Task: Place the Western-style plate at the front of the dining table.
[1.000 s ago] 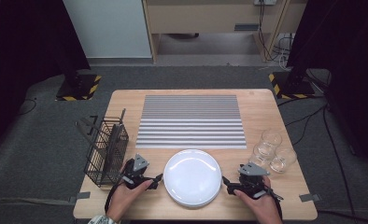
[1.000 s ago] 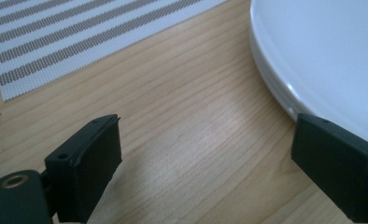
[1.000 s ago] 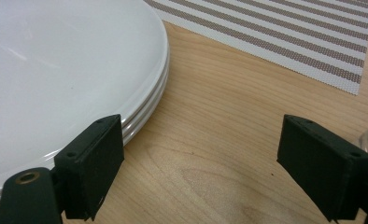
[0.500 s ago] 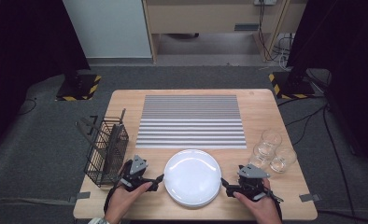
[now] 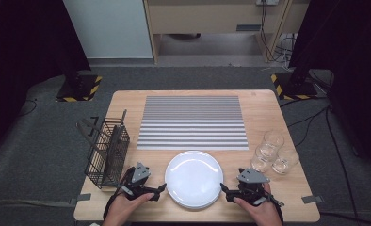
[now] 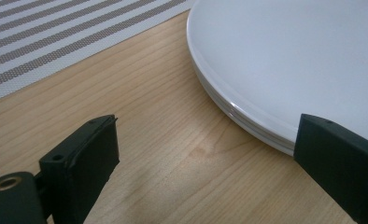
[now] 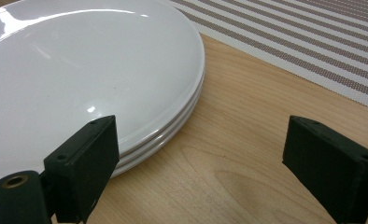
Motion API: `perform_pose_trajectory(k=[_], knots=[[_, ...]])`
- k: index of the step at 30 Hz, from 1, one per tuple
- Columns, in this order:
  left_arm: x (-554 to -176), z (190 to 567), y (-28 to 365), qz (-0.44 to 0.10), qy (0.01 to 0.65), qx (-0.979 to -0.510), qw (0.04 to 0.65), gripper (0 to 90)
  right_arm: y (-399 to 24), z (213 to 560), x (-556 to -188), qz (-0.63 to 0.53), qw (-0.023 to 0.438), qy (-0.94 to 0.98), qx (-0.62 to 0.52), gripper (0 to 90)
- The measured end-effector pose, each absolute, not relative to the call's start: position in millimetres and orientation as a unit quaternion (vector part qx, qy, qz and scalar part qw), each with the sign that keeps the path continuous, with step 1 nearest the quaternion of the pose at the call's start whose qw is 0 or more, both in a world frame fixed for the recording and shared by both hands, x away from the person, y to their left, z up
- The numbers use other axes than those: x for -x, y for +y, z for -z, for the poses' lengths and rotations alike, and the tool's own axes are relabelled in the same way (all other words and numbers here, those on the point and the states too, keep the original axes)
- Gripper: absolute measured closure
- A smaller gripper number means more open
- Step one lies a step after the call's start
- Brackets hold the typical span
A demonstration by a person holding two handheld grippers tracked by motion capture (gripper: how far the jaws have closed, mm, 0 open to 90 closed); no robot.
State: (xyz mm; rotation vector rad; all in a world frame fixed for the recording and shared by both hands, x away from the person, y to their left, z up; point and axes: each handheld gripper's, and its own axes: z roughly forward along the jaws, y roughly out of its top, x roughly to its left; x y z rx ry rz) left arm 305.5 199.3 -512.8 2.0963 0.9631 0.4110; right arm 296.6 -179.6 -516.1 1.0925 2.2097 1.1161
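Observation:
A stack of white plates (image 5: 194, 179) lies on the wooden table (image 5: 268, 113) near its front edge. My left gripper (image 5: 159, 190) stands open just left of the stack, and my right gripper (image 5: 225, 192) stands open just right of it. In the left gripper view the plates (image 6: 289, 60) lie at the right, and the open left gripper (image 6: 205, 140) has its right jaw in front of the rim. In the right gripper view the plates (image 7: 70, 70) lie at the left, with the left jaw of the open right gripper (image 7: 201, 135) in front of their edge. Neither gripper holds anything.
A grey striped placemat (image 5: 193, 122) covers the table's middle behind the plates. A black wire basket (image 5: 107, 153) with dark utensils stands at the left edge. Three clear glasses (image 5: 273, 153) stand together at the right.
Both grippers have drifted slightly toward the near edge of the table. The plates have not moved.

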Motion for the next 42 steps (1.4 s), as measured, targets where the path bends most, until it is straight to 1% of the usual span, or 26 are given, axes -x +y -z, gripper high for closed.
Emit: perform_pose_trajectory(k=[4,20,42], knots=[[-305.3,516.1,195.9,-0.158,0.373,-0.831,0.382,6.0,-178.8,517.0,-296.6,-0.4,0.215,0.8,-0.392,10.6],[-309.6,516.4,193.7,-0.16,0.379,-0.822,0.394,5.9,-177.7,518.2,-296.3,-0.397,0.213,0.803,-0.391,10.5],[-311.2,516.0,192.8,-0.168,0.38,-0.82,0.393,5.6,-177.8,519.4,-295.7,-0.395,0.211,0.805,-0.39,8.7]])
